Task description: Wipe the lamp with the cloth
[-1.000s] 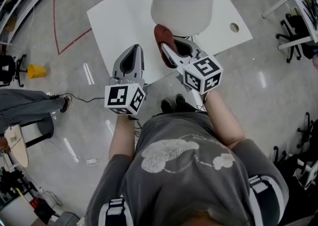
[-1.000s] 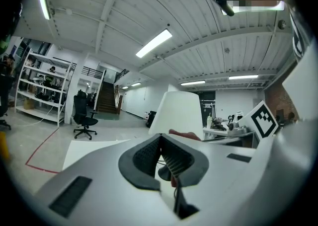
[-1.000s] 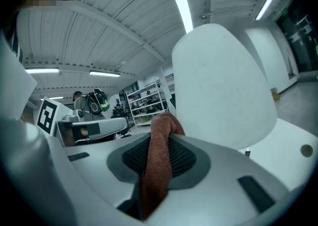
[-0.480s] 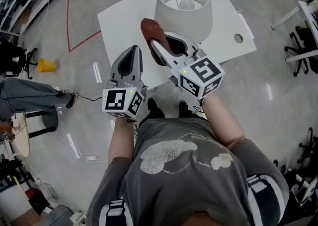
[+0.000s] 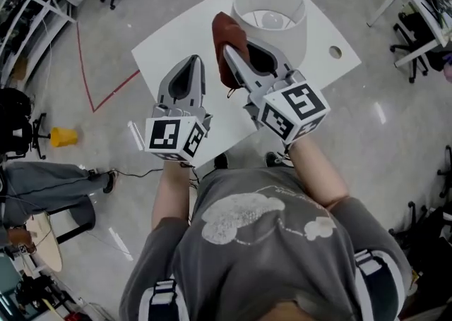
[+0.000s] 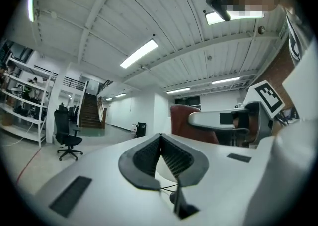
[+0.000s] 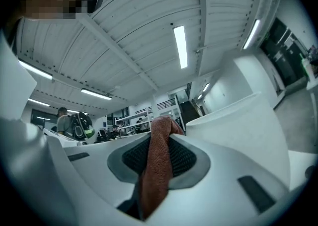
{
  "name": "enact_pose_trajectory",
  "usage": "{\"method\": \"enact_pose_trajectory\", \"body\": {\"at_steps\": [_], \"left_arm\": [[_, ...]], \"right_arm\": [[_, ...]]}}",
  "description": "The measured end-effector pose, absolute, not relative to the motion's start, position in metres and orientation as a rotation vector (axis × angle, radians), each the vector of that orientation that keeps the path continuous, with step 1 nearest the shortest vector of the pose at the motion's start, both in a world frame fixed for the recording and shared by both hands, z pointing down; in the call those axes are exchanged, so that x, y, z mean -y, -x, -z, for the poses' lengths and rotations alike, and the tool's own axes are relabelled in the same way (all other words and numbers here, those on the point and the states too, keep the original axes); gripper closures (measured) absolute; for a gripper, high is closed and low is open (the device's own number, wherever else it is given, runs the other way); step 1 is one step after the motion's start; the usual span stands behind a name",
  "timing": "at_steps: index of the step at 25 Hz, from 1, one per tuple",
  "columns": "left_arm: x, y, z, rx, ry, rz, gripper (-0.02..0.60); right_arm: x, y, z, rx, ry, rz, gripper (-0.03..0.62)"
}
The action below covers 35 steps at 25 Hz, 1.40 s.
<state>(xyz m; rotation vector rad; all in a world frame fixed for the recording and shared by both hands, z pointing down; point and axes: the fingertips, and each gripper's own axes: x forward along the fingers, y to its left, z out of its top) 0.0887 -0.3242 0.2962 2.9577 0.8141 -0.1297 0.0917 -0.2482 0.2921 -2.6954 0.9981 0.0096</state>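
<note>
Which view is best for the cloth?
Right gripper view: cloth fills the centre, pinched between the fingers. Head view shows it small, beside the lampshade; left gripper view catches only a reddish patch.

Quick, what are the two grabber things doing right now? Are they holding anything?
The left gripper is shut, with nothing between its jaws.
The right gripper is shut on the cloth.

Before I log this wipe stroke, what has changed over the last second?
The right gripper carried the cloth from below the lampshade up along its left side. It stays shut on the cloth. The left gripper stays shut, empty, apart from the lampshade.
</note>
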Motion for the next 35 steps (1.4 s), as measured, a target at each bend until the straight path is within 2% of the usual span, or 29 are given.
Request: {"method": "enact_pose_trajectory", "body": {"at_steps": [8,22,29,35], "left_arm": [[0.343,-0.121,-0.296,-1.048,-2.854,0.151,0.574],[0.390,-0.119,-0.348,-1.128,-2.755,-0.028,0.574],[0.400,-0.115,-0.370,-1.142,-2.756,-0.116,0.574],[0.378,-0.110,-0.364,-1.153,-2.793,-0.119,0.574]], "right_arm": [[0.239,-0.117,-0.291,-0.609,2.839,-0.040,0.508],[0.237,-0.113,-0.385,-0.280,2.821,0.224,0.508],[0.246,-0.110,-0.432,-0.232,2.796,0.369,0.508],[0.254,-0.105,-0.429,-0.322,2.784,0.375,0.508]]}}
